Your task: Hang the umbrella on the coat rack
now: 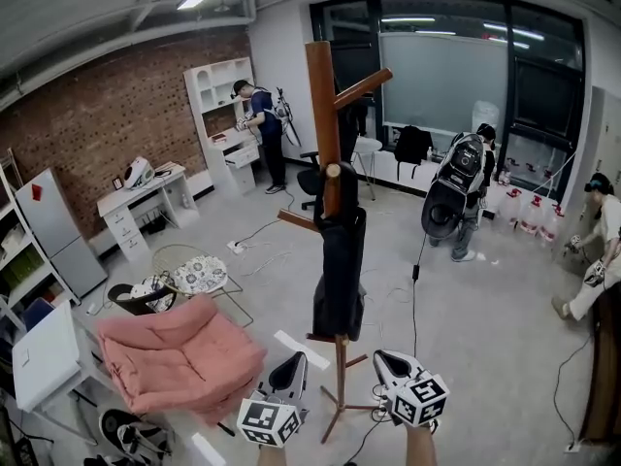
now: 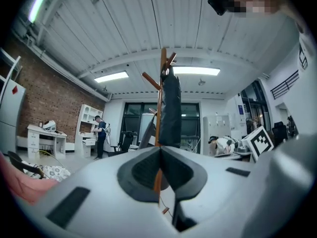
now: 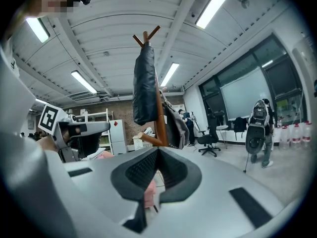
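Down by the splayed feet of the coat rack (image 1: 323, 95), the left tool (image 1: 294, 362) and the right tool (image 1: 384, 357) are hovering level. Each has its jaws pressed together on nothing, and both are sitting clear of the post. Just beyond them the umbrella (image 1: 340, 270) is already hanging from a short peg partway up the rack, a folded black bundle drooping alongside the post and ending above the feet. It is looking like a light load: slack matte fabric gathered loosely round what is presumably a stiff central shaft. The cloth would likely be giving and sliding under the pads, so the firmer upper end near the peg is seeming the surer place to take hold. The rack itself is showing smooth reddish-brown wood, a round upright with angled pegs branching out near its top. To the left a pink cushion (image 1: 179, 357), plump and creased, is lying on the pale floor (image 1: 485, 328). Farther back, one person is working at a white shelving unit (image 1: 221, 90) beside the brick wall (image 1: 107, 105), while others are standing and crouching before the dark windows (image 1: 456, 66).
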A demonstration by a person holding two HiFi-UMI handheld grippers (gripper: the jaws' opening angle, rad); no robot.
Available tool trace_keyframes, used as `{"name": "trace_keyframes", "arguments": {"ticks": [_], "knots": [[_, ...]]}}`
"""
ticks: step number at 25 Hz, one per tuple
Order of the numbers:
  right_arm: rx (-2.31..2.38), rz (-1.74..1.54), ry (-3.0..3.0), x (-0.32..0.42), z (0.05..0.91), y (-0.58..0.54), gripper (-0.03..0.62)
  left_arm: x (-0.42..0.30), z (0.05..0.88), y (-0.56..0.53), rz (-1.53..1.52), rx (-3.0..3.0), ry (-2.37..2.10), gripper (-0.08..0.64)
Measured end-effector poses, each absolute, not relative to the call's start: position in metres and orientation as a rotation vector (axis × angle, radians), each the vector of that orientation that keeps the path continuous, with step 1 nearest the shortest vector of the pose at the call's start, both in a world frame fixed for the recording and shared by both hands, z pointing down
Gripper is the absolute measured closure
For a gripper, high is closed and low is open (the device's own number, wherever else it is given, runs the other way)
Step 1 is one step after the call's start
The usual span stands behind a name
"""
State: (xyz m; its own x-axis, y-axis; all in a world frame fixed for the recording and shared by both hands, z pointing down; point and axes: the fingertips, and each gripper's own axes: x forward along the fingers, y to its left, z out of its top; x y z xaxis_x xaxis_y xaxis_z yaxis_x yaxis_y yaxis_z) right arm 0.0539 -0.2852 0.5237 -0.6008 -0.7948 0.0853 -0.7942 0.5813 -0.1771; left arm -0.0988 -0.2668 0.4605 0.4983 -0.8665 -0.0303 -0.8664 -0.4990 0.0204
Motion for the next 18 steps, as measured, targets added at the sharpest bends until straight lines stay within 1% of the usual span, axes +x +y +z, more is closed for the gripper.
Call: {"name": "trace_keyframes", "arguments": {"ticks": [1, 7, 18], "knots": [[-1.407, -0.312, 2.795, 0.054, 0.525, -0.285, 0.591, -0.100, 0.460, -0.266, -0.069, 2.714, -1.564, 0.552], [-1.418, -0.333, 2.802, 0.052, 0.530, -0.284, 0.591, -0.096, 0.464, -0.262, -0.012, 2.760, -1.553, 0.552], [-1.494, -0.331, 2.864, 0.041, 0.533, -0.290, 0.591, -0.113, 0.472, -0.265, 0.054, 2.725, -1.600, 0.552]]}}
